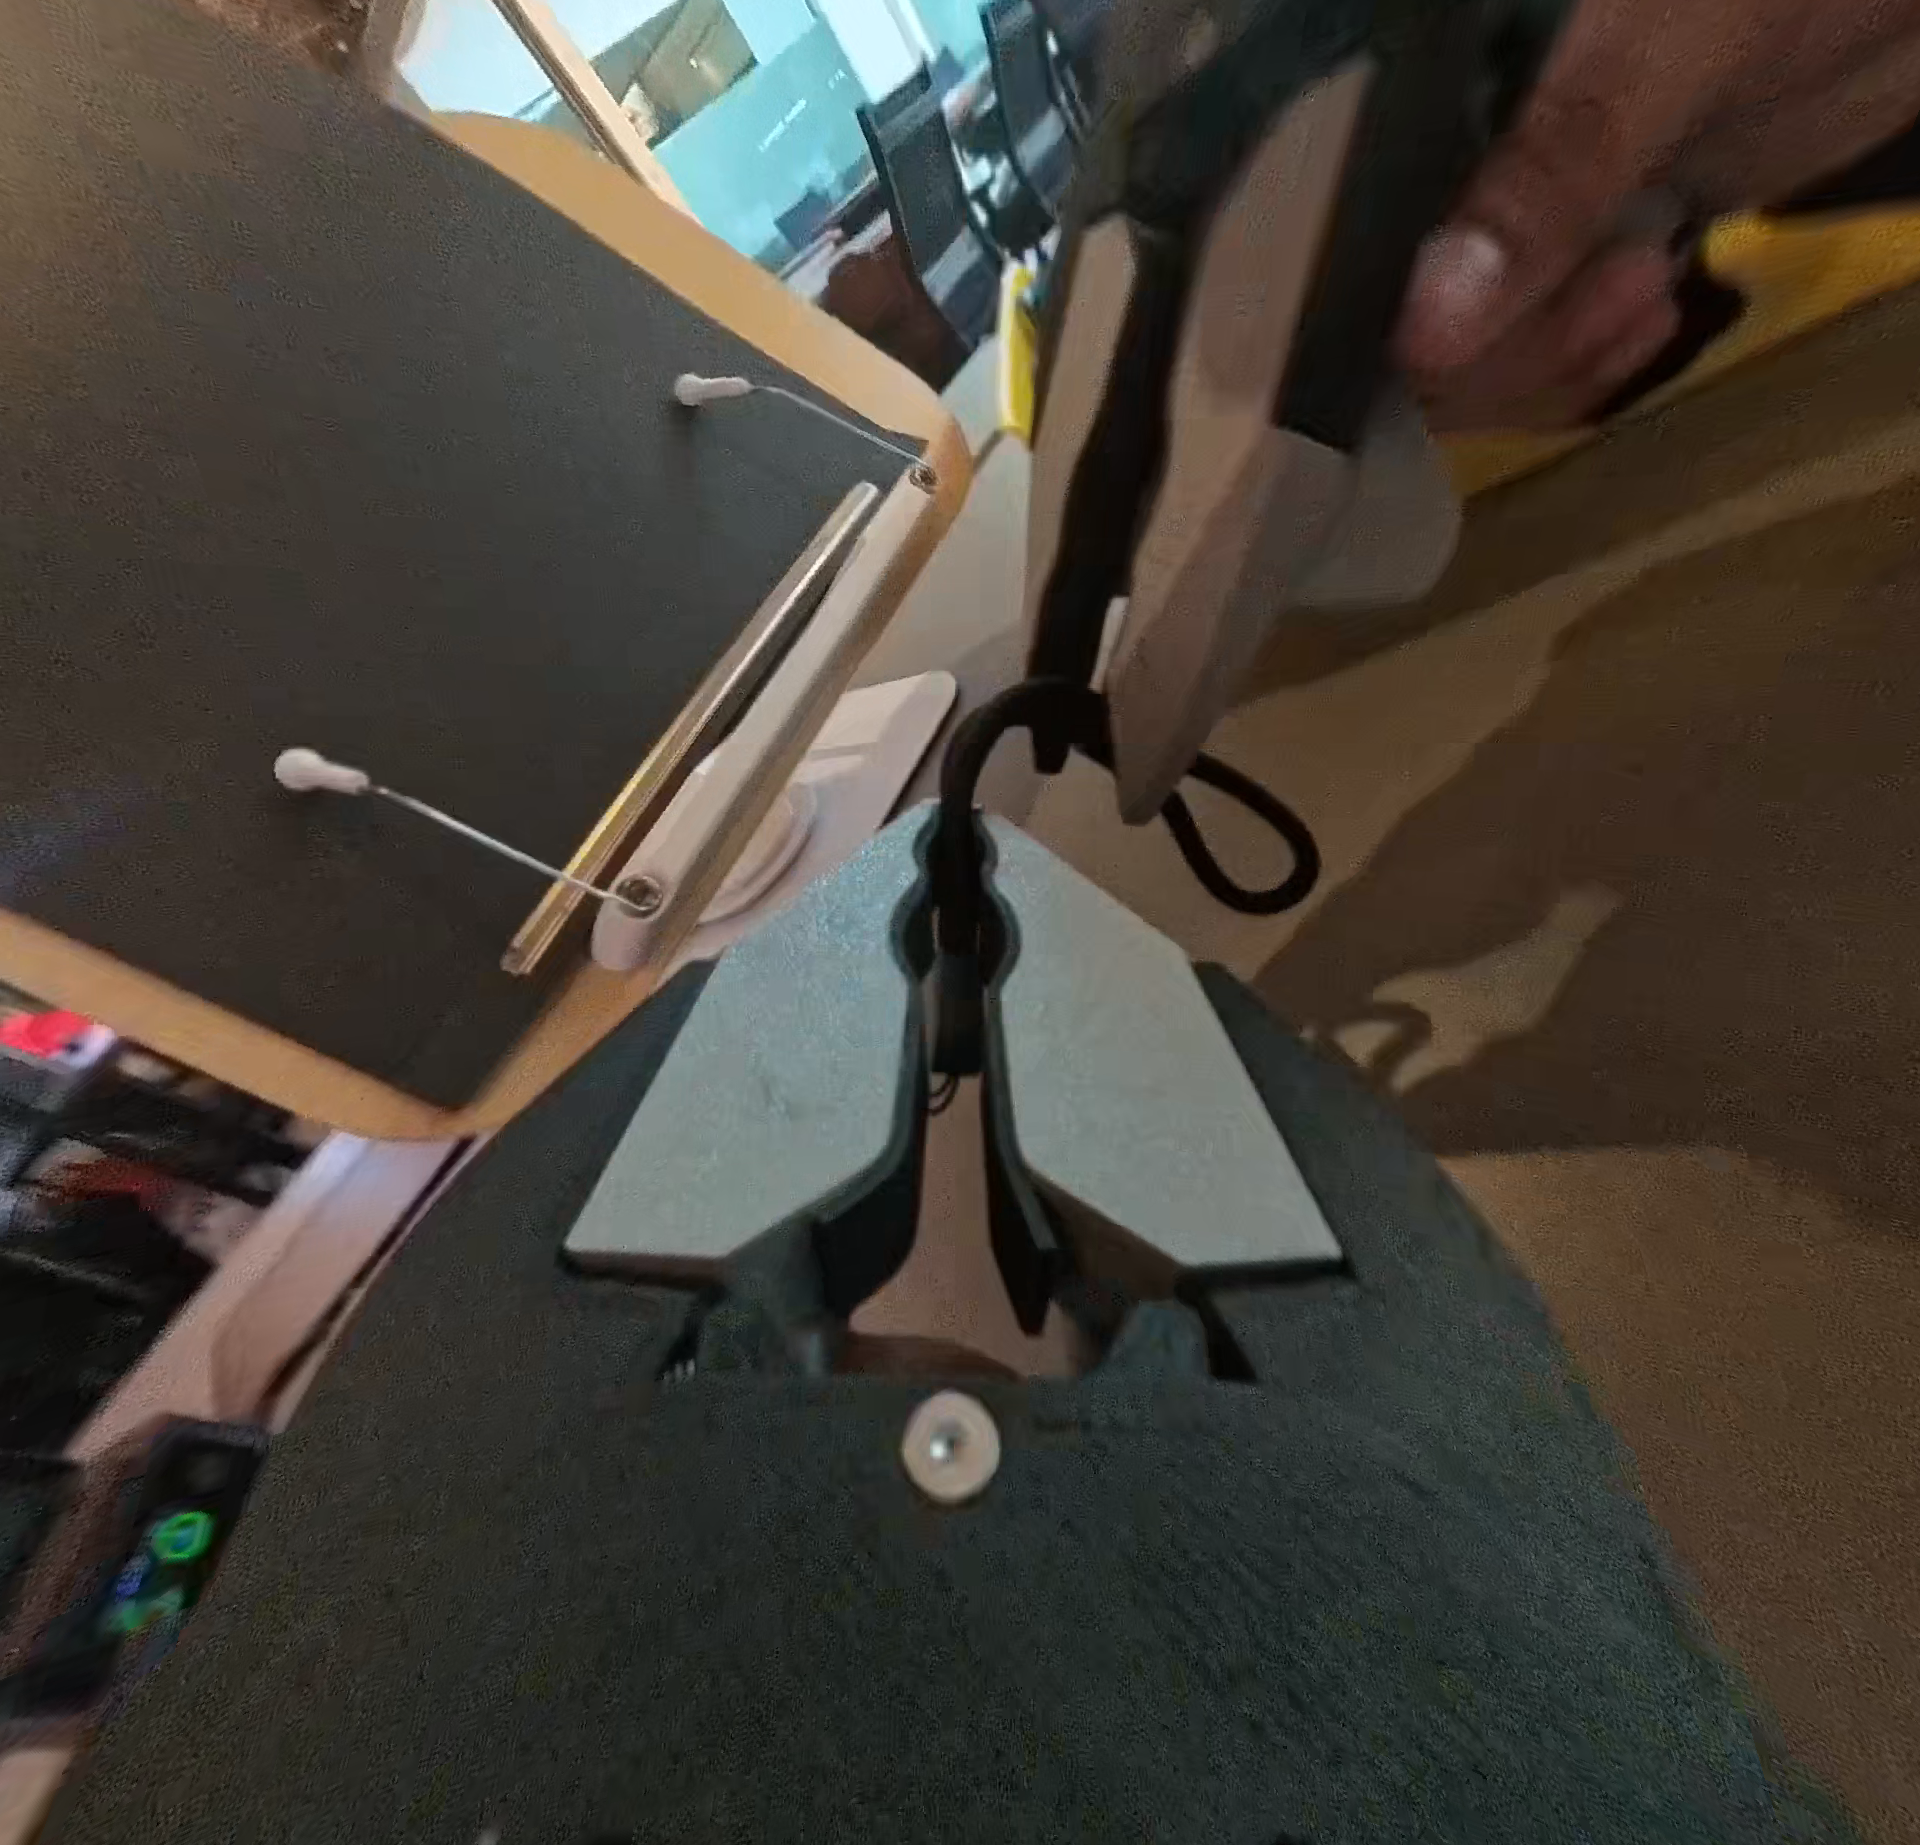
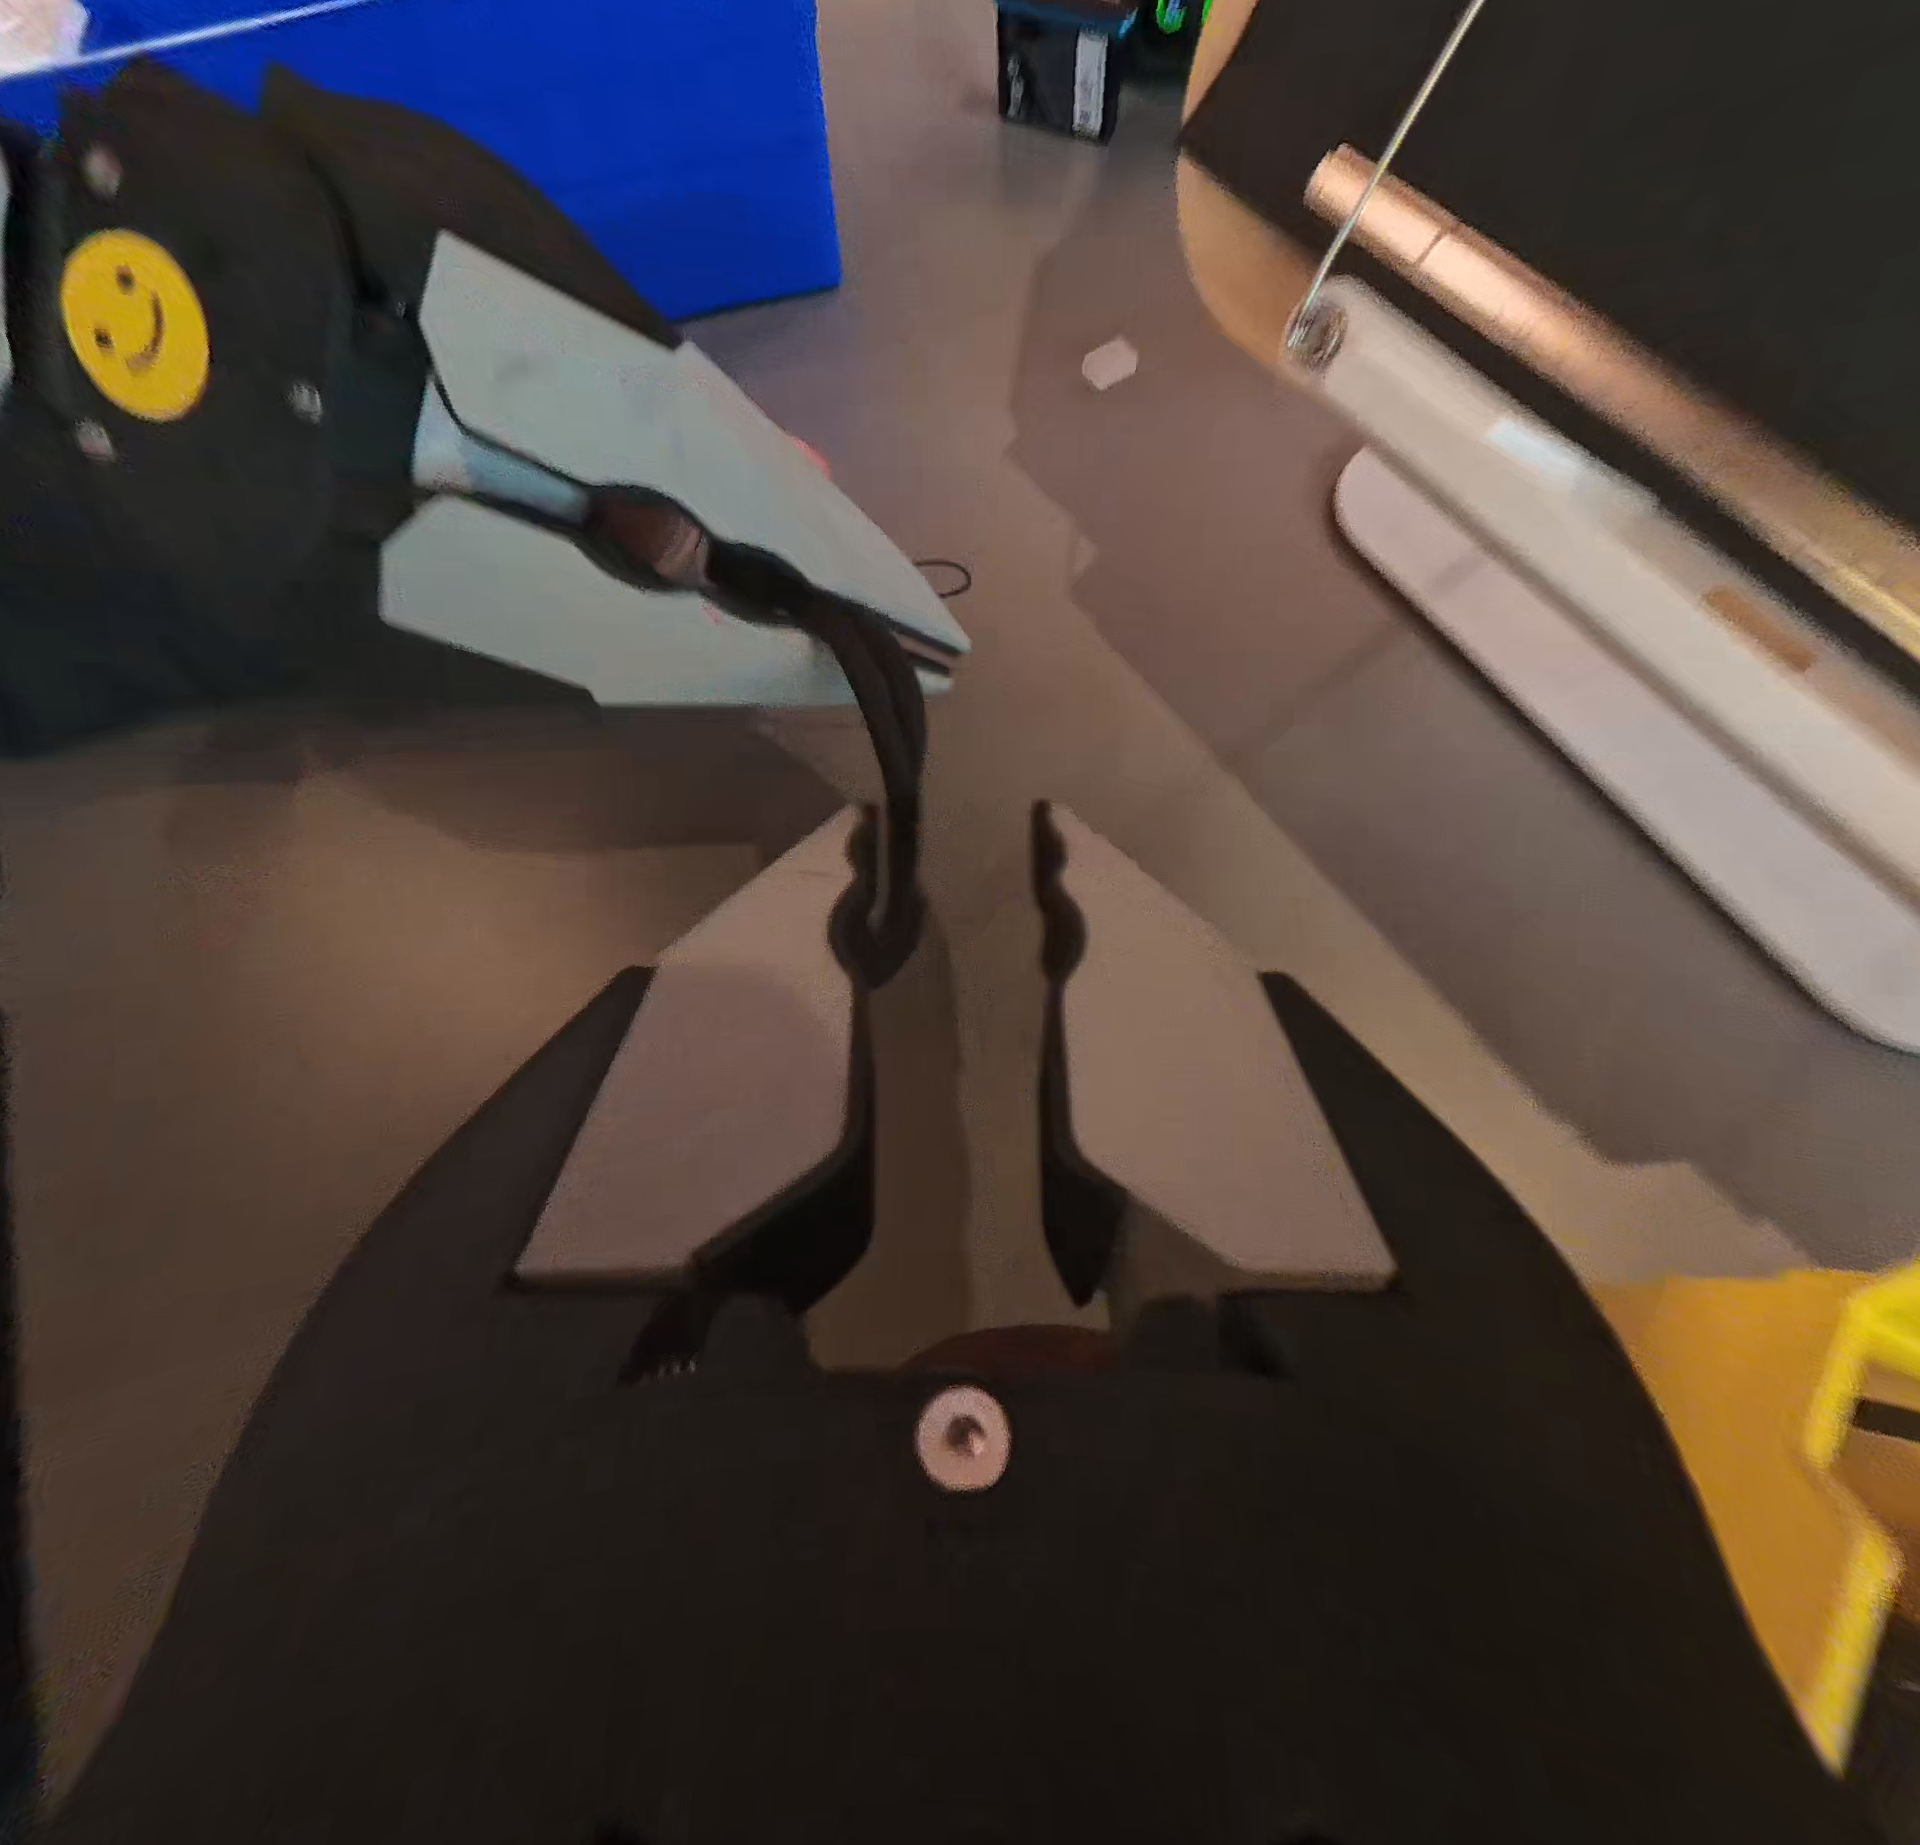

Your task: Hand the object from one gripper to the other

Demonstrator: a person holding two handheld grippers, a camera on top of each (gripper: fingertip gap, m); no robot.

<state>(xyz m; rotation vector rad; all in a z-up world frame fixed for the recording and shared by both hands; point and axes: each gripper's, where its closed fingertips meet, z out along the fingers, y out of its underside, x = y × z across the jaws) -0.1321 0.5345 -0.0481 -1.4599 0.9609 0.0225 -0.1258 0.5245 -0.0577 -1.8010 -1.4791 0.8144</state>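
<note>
A black cord loop [image 1: 971,756] is pinched between the fingers of my left gripper [image 1: 958,845], which is shut on it. The cord arches up and to the right to my right gripper [image 1: 1091,772], held by a hand, and a loop [image 1: 1252,850] hangs past its fingertips. In the right wrist view my right gripper [image 2: 951,824] is open. The cord [image 2: 894,746] comes down from the shut left gripper [image 2: 925,642] and lies against the right gripper's left finger [image 2: 852,860]. The right finger stands apart from it.
A black board in a wooden frame [image 1: 416,548] on a white base [image 2: 1662,756] stands close by. A blue bin [image 2: 623,112] and a small black box [image 2: 1060,70] sit at the back. A yellow object [image 2: 1849,1432] is at the right, on the beige table [image 2: 1195,652]. Only a small space, under 4 cm, lies between the two pairs of fingers.
</note>
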